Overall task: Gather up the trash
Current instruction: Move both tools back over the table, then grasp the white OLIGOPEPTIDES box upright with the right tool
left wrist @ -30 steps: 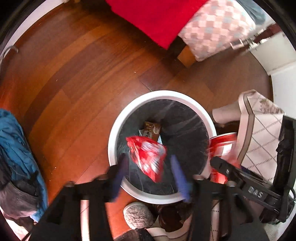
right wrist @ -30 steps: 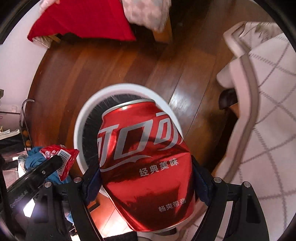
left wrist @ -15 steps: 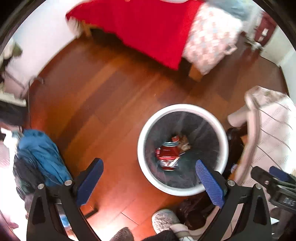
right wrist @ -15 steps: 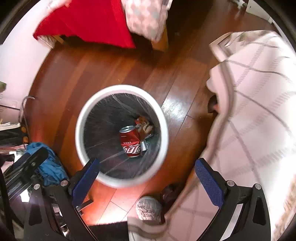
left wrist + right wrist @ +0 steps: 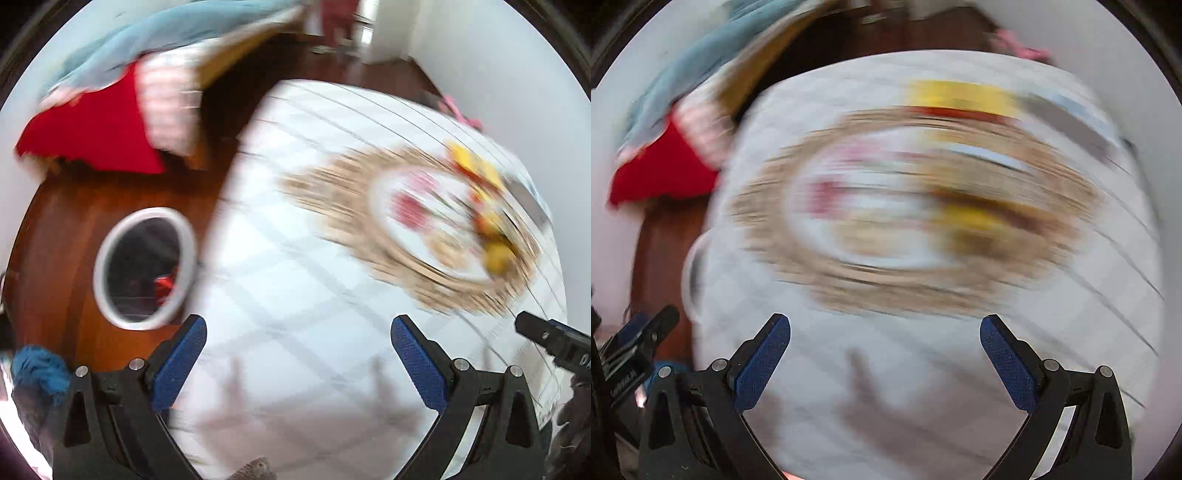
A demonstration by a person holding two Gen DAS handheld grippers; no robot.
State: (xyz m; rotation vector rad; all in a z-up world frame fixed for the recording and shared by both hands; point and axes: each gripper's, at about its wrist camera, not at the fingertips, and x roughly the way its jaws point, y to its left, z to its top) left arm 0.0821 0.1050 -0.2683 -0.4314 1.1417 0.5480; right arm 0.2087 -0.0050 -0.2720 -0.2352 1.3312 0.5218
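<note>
Both claws hang spread wide and empty above a table draped in a white lattice-pattern cloth. The left gripper and the right gripper each show blue pads far apart with nothing between them.

Only the left wrist view takes in the white-rimmed trash bin, standing on the dark wood floor at about 9 o'clock, just beside the cloth's edge. A red piece of trash shows inside it, against the bin's right wall. In the right wrist view the cloth covers nearly all of the bin; only a sliver of pale rim peeks out at 9 o'clock.

On the table, blurred by motion, a white plate sits on a woven tan mat, with yellow and red items at its far side; what they are cannot be told. A red blanket lies at 10 o'clock beyond the floor, with a light blue fabric above it. A blue garment sits at 8 o'clock.
</note>
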